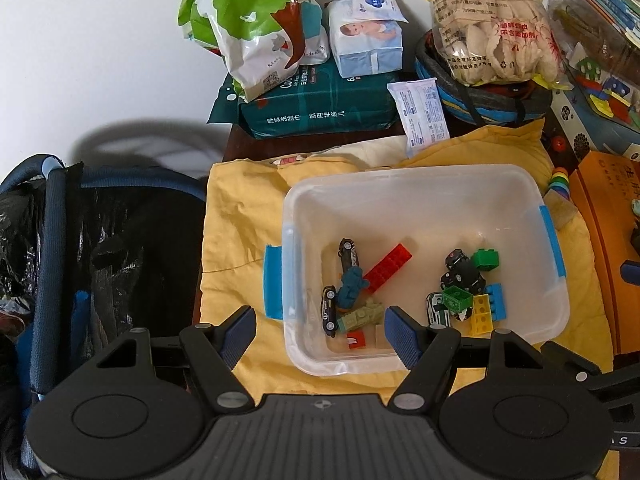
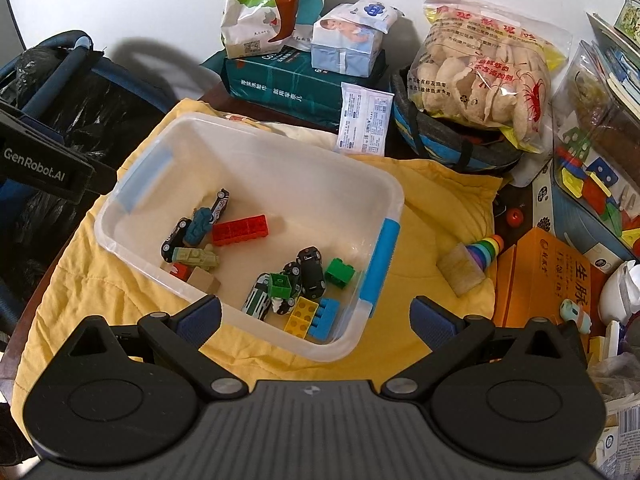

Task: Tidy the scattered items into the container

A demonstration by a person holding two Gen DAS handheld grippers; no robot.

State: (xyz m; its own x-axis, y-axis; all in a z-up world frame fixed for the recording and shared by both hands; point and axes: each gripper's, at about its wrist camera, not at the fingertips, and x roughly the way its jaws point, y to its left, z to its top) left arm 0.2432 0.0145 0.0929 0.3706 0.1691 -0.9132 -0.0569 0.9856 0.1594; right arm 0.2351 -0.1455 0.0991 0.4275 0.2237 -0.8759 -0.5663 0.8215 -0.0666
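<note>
A clear plastic bin (image 1: pixel 400 184) with blue handles sits on a yellow cloth (image 1: pixel 240 232); it also shows in the right wrist view (image 2: pixel 280 140). Inside lie several toy cars and bricks, among them a red brick (image 1: pixel 389 267) (image 2: pixel 239 229) and a green brick (image 1: pixel 485 259) (image 2: pixel 340 273). A wooden block (image 2: pixel 460 271) and a rainbow stacking toy (image 2: pixel 486 249) lie on the cloth right of the bin. My left gripper (image 1: pixel 320 334) is open and empty over the bin's near left corner. My right gripper (image 2: pixel 316 320) is open and empty above the bin's near right corner.
Behind the bin stand tissue packs (image 1: pixel 320 108), a green-white bag (image 1: pixel 256 28), a snack bag (image 1: pixel 492 28) in a dark basket and a white sachet (image 1: pixel 424 114). An orange box (image 2: pixel 548 280) and a toy box (image 2: pixel 592 184) are at right. A dark bag (image 1: pixel 100 260) is at left.
</note>
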